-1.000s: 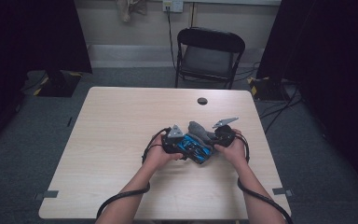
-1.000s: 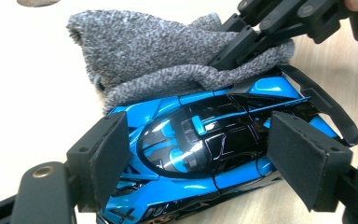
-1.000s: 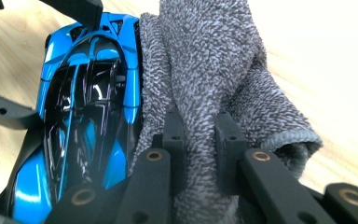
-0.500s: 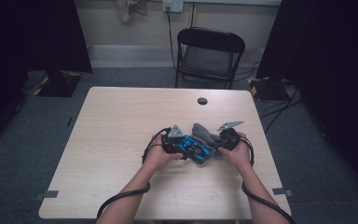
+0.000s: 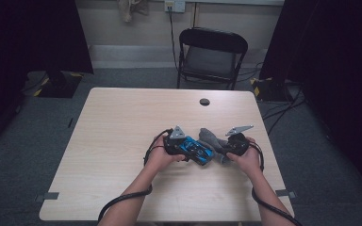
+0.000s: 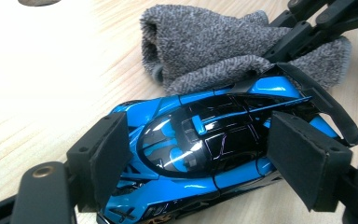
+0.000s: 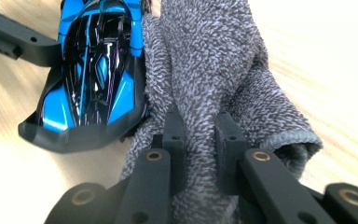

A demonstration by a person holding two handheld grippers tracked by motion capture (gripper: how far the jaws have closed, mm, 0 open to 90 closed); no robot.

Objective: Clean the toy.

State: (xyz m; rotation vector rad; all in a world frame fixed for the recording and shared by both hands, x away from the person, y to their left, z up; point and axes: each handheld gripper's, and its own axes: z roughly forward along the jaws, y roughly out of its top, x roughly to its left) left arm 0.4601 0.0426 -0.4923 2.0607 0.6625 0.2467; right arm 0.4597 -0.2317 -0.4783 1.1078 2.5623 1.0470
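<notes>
Your left gripper (image 6: 200, 154) clamps the blue toy sports car (image 6: 205, 140) on the table's (image 5: 122, 141) near right part. Your right gripper (image 7: 200, 135), pinched on the grey cloth (image 7: 209, 70), has slid right along the car, so wiping seems underway.

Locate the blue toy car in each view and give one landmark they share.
High view: the car sits right of centre, between the hands.
Left gripper view: centre, car clamped between the near jaws.
Right gripper view: upper left, car.
Shared landmark: the grey cloth touching the car.
</notes>
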